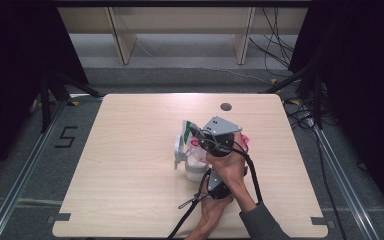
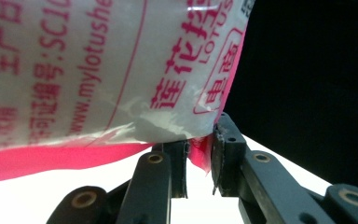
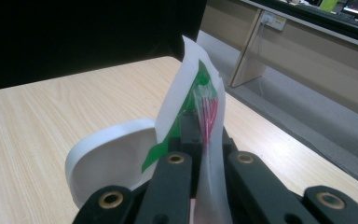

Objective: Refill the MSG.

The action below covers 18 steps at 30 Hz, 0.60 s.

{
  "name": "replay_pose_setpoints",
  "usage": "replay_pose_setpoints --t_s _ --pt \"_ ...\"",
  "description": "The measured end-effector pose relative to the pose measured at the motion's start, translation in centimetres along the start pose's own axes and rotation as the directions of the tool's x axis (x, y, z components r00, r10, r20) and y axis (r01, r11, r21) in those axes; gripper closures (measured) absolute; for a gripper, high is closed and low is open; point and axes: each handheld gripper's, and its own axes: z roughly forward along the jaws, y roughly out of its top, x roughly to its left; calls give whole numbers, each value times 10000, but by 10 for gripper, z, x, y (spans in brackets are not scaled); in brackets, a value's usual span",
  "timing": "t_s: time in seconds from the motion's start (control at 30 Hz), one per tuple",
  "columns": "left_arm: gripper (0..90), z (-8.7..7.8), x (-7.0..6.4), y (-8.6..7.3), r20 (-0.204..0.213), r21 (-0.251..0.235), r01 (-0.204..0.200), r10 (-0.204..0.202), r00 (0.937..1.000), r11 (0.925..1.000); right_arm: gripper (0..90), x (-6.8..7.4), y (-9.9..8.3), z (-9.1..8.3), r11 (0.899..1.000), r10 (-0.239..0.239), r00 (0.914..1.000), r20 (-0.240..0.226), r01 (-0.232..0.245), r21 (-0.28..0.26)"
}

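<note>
Bag point(image 2: 98, 70), white with pink print: pink edge pinched by left gripper point(image 2: 199, 161); green-printed end clamped by right gripper point(image 3: 203, 140). Held above white jar point(image 1: 196, 169) on table point(image 1: 130, 150).

Light wooden tabletop point(image 1: 130, 150) left bare across whole left half and far edge; free passage offered there. Right strip of tabletop also open. Small dark round grommet hole point(image 1: 225, 106) set flush near far edge, no hindrance. Centre blocked: white round plastic container point(image 1: 194, 167) with hinged lid point(image 1: 179, 147) raised at its left, white printed plastic bag with pink and green markings point(image 1: 189, 131) held above it. Near-centre approach taken up by person's crossed forearms and trailing black cables point(image 1: 190, 212).
</note>
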Motion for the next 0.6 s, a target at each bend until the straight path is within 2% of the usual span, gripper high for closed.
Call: replay_pose_setpoints --t_s 0.13,0.17,0.2,0.23,0.27,0.3,0.4,0.47,0.5,0.57,0.6 --pt "776 0 0 0 85 -26 70 -70 9999 10000 899 0 0 0 10000 -23 10000 59 23 -24" --pt "776 0 -1 0 126 -43 120 -119 9998 9999 900 0 0 0 10000 -21 10000 -43 21 14" --pt "776 0 -1 0 116 -117 -6 7 9999 9999 899 1 0 -1 9997 178 9998 -97 -177 143" --pt "775 0 0 0 131 -107 -60 62 9999 9999 899 1 1 -1 9998 118 9998 -156 -116 140" --pt "775 -1 0 0 37 60 -144 144 9999 9999 899 0 1 -1 9999 -99 9999 -23 100 49" --pt "775 -1 0 0 168 31 -106 106 9998 9999 899 -1 1 0 9999 -169 9998 45 169 -22" --pt "776 0 0 0 149 -118 -69 71 9999 9999 899 -1 1 -1 9999 -110 9999 -54 110 77" --pt "775 0 0 0 161 11 -86 86 9998 10000 899 -1 1 0 9998 -179 9998 68 179 -57" --pt "776 0 -1 0 132 -124 -16 17 9999 9999 899 -1 1 0 9998 -182 9998 66 182 -34" --pt "775 0 -1 0 139 -155 -56 59 9999 9999 899 0 2 -1 9998 -47 9998 -199 50 174" --pt "775 0 0 0 157 -98 -93 95 9998 9999 899 0 2 -1 9999 -33 9999 -136 35 126"
